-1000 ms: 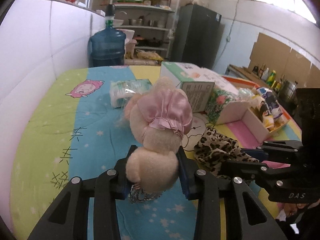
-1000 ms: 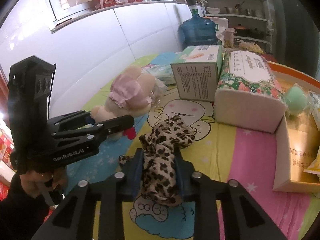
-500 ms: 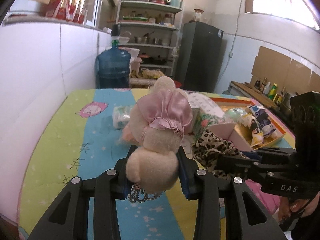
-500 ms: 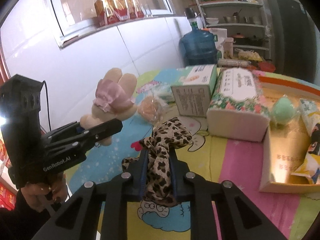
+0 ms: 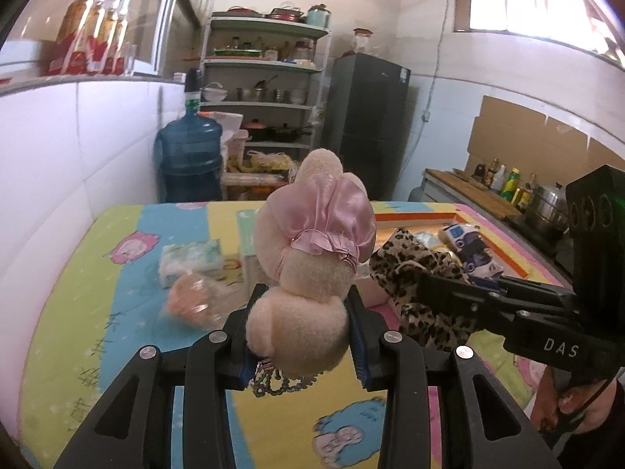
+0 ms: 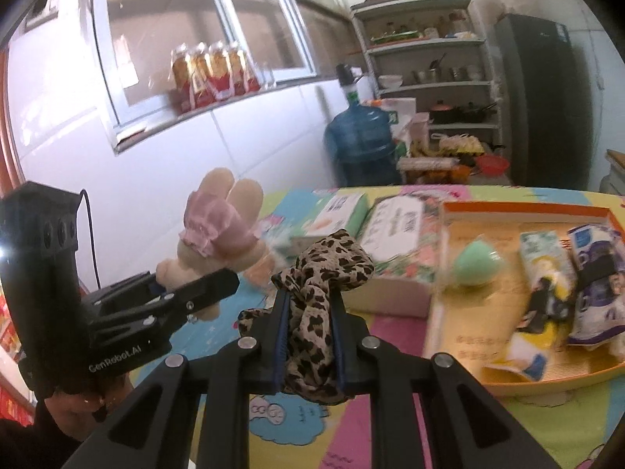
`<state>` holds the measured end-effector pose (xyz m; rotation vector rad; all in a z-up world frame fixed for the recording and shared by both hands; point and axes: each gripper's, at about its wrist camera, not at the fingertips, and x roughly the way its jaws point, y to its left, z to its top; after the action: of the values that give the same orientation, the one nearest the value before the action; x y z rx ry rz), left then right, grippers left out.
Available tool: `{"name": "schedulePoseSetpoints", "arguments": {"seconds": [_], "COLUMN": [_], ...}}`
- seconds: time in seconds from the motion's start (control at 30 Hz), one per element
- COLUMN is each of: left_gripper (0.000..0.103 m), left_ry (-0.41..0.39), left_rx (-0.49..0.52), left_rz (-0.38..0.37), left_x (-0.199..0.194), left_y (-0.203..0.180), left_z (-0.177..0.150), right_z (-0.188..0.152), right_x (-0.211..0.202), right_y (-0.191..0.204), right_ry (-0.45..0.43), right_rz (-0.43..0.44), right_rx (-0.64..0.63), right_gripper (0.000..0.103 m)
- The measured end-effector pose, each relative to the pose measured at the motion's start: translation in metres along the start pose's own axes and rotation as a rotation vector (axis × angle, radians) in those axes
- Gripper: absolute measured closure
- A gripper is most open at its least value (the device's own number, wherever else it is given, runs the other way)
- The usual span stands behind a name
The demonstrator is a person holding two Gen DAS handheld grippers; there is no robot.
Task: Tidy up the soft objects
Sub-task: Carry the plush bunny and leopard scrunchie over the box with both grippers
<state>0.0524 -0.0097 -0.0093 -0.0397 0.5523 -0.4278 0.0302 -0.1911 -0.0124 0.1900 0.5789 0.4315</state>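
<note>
A cream plush rabbit in pink satin [image 5: 312, 258] is pinched between the left gripper [image 5: 300, 328] jaws, and a leopard-print fabric scrunchie [image 6: 316, 312] is squeezed in the just-tightened right gripper [image 6: 308, 336] jaws, both clear of the surface for sorting.

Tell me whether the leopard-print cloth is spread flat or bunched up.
Bunched. The leopard-print cloth is pinched into a narrow wad between the right tool's fingers, with its top knotted and crumpled.

On the surface [image 6: 488, 422], the tray [image 6: 519, 211] is the landmark: two tissue boxes [image 6: 398, 234] stand just left of it, a sponge [image 6: 478, 264] and snack packets [image 6: 547, 297] lie in it, and the water jug [image 6: 361, 144] stands behind.
</note>
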Motion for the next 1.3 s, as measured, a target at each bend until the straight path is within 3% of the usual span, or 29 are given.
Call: {"name": "schedulePoseSetpoints", "arguments": {"seconds": [1.3], "left_gripper": [0.064], "left_ry": [0.054], "left_rx": [0.084], "left_rz": [-0.053], "left_x": [0.098], "left_y": [-0.138], "left_z": [0.045], "right_z": [0.023], "right_x": [-0.097], "right_y": [-0.154], "right_ry": [-0.209], "right_rz": [-0.195], "right_rx": [0.152], "right_gripper": [0.084]}}
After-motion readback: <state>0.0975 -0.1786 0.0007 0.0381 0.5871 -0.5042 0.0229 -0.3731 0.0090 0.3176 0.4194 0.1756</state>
